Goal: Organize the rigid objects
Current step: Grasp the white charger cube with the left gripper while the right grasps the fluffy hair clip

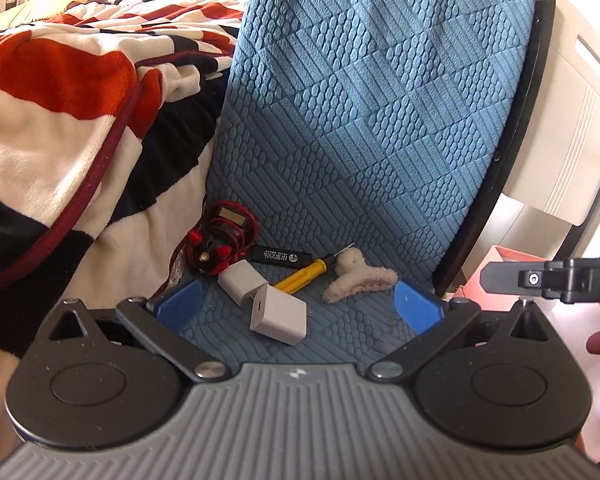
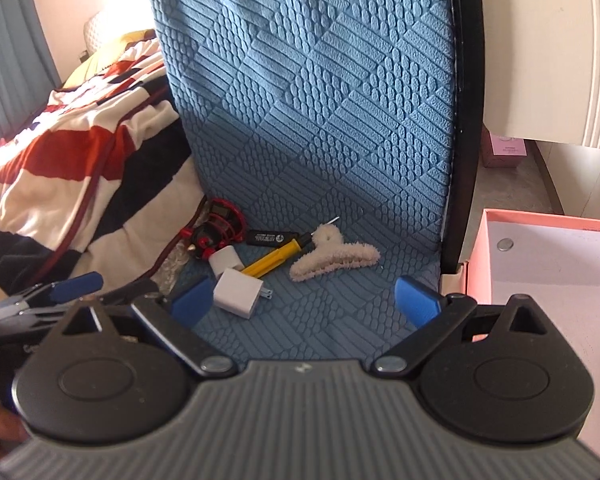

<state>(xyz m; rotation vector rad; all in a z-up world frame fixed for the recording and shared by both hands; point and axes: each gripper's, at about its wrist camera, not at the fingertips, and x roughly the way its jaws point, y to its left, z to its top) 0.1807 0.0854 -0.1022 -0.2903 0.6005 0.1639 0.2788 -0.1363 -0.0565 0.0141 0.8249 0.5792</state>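
Left gripper [image 1: 298, 300]: blue pads spread wide, nothing between them. Right gripper [image 2: 304, 298]: likewise spread and empty. Both hover low over the near edge of the blue quilted cushion [image 1: 380, 120].

Just ahead of the left gripper, slightly left of its centre line: a white square plug-in charger [image 1: 278, 314], lying flat, prongs toward the right. In the right wrist view the same charger [image 2: 238, 292] sits hard by the right gripper's left pad, off its centre line. Judgement: the left gripper is better lined up on it; the charger falls inside its spread.

Behind it, touching or nearly so, a second white charger block [image 1: 240, 282]. Then a yellow-handled small screwdriver [image 1: 302, 276], long axis running from near-left to far-right, tip pointing away. A black lettered stick-shaped device [image 1: 282, 256] lies crosswise behind. A cream fuzzy hair claw clip [image 1: 358, 280] lies toward the right edge; a red-and-black tangle of cable with a small gadget [image 1: 220, 240] by the left edge, against the red, white and black fleece blanket [image 1: 60, 120].

Only the right wrist view shows the open pink cardboard box [image 2: 476, 264] fully, beyond the cushion's right edge, with a small round disc [image 2: 505, 245] inside; likely the destination. The left wrist view shows only a sliver of it.
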